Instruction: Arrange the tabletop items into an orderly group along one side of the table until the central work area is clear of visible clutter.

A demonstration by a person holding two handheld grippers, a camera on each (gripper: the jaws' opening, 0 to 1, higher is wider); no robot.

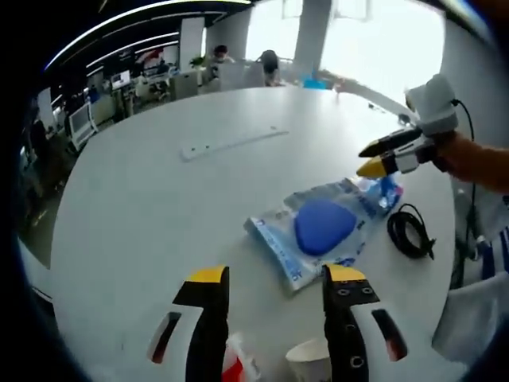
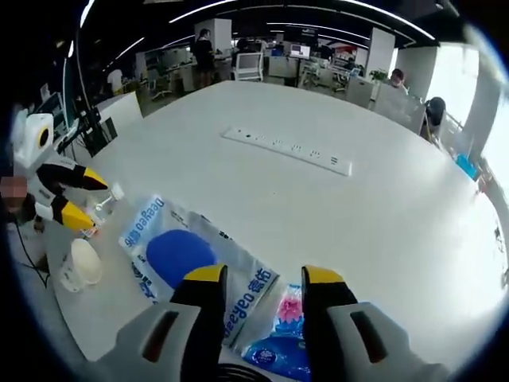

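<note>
Left gripper view is looking across a round white table; the left gripper is hovering with its yellow-tipped jaws spread apart and nothing between them, above a clear plastic package holding a blue disc; a paper cup is sitting just below it, with a red-and-white wrapper beside; a coiled black cable is lying right of the package; the right gripper is reaching in from the right. Right gripper view is showing the right gripper — jaws parted, empty — over the package's edge and a small pink-and-blue packet; a white power strip is lying well apart, mid-table.
</note>
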